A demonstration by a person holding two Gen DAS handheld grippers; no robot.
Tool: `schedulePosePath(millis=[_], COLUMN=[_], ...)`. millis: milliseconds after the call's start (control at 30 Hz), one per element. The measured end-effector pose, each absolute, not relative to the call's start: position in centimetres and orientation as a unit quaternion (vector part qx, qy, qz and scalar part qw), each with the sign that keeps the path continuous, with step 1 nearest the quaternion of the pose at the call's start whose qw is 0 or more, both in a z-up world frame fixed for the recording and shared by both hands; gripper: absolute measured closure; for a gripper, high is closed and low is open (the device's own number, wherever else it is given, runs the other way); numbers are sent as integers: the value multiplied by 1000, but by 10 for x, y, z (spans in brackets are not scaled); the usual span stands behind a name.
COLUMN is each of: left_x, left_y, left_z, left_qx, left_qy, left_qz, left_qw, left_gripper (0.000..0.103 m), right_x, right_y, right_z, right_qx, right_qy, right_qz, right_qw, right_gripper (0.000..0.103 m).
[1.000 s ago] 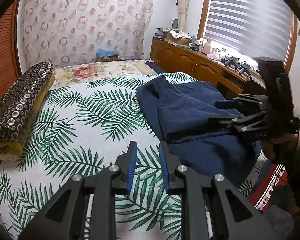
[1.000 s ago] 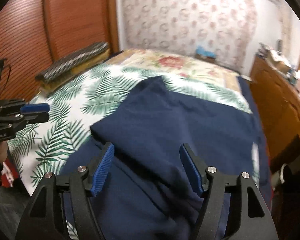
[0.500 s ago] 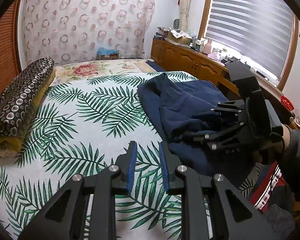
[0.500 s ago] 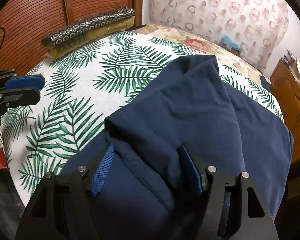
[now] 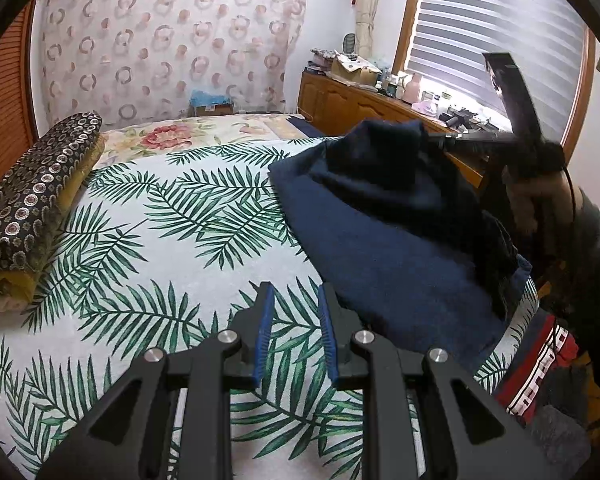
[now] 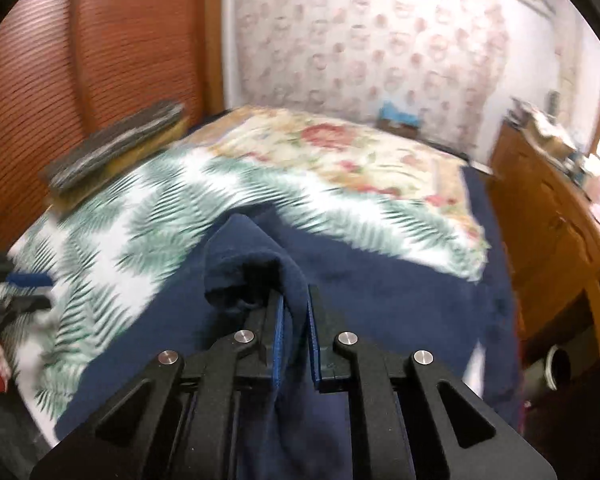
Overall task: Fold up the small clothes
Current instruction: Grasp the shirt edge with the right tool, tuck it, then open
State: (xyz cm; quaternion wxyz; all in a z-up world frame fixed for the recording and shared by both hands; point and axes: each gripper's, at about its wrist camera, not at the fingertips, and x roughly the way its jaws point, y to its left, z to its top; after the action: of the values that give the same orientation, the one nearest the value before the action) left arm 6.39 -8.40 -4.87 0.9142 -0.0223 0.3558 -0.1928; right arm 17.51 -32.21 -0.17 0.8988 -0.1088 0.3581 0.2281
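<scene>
- Nearest in the left wrist view, the left gripper (image 5: pixel 293 322) hangs over the near edge of the bed (image 5: pixel 148 248) with its blue-padded jaws a narrow gap apart and nothing between them; only the palm-leaf bedspread (image 5: pixel 204 216) shows in the gap.
- In the right wrist view the right gripper (image 6: pixel 296 334) is closing its jaws on a bunched fold of the navy garment (image 6: pixel 388 288); the cloth fills the slot between the blue pads (image 6: pixel 277 332) and spills out over their tips.
- From the left wrist view the same navy garment (image 5: pixel 384 248) lies along the right-hand side of the bed, reaching its near right edge, and one part is drawn up into a peak at the tip of the right gripper (image 5: pixel 440 138), which a person's hand (image 5: pixel 540 200) grips by the handle.
- A red, white and black patterned cloth (image 5: pixel 540 364) hangs below the near right corner of the bed.
- On the left edge of the bed lies a long bolster (image 5: pixel 32 196) in dark fabric with a ring pattern.
- Farther back, a floral sheet (image 5: pixel 172 136) covers the far end of the bed.
- A wooden cabinet (image 5: pixel 340 100) with clutter on top stands beyond the bed's right side, under a window blind (image 5: pixel 500 20).
- A patterned curtain (image 5: pixel 160 40) covers the far wall.
</scene>
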Motion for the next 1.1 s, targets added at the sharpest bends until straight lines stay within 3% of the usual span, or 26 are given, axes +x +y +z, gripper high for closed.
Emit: schedulePosePath(millis=[267, 367, 567, 600, 667, 1100], left_x=[66, 66, 64, 64, 64, 61], left_y=[-92, -94, -100, -103, -105, -115], left_z=[-55, -56, -57, -56, -56, -58], left_qx=[-17, -14, -12, -11, -8, 2], left_qy=[363, 365, 365, 365, 365, 371], left_qz=[-203, -207, -214, -215, -218, -230], left_qw=[909, 908, 906, 906, 905, 900], left_gripper=[83, 83, 83, 83, 83, 83], right_x=[243, 246, 191, 183, 163, 110], right_y=[-405, -419, -409, -406, -396, -351], right_z=[-9, -17, -10, -10, -11, -53], right_qx=[-61, -53, -64, -66, -70, -78], right_qy=[385, 402, 385, 384, 381, 432], right_qz=[87, 68, 99, 107, 129, 207], right_qw=[917, 911, 915, 915, 913, 874], right_gripper=[94, 78, 72, 61, 52, 51])
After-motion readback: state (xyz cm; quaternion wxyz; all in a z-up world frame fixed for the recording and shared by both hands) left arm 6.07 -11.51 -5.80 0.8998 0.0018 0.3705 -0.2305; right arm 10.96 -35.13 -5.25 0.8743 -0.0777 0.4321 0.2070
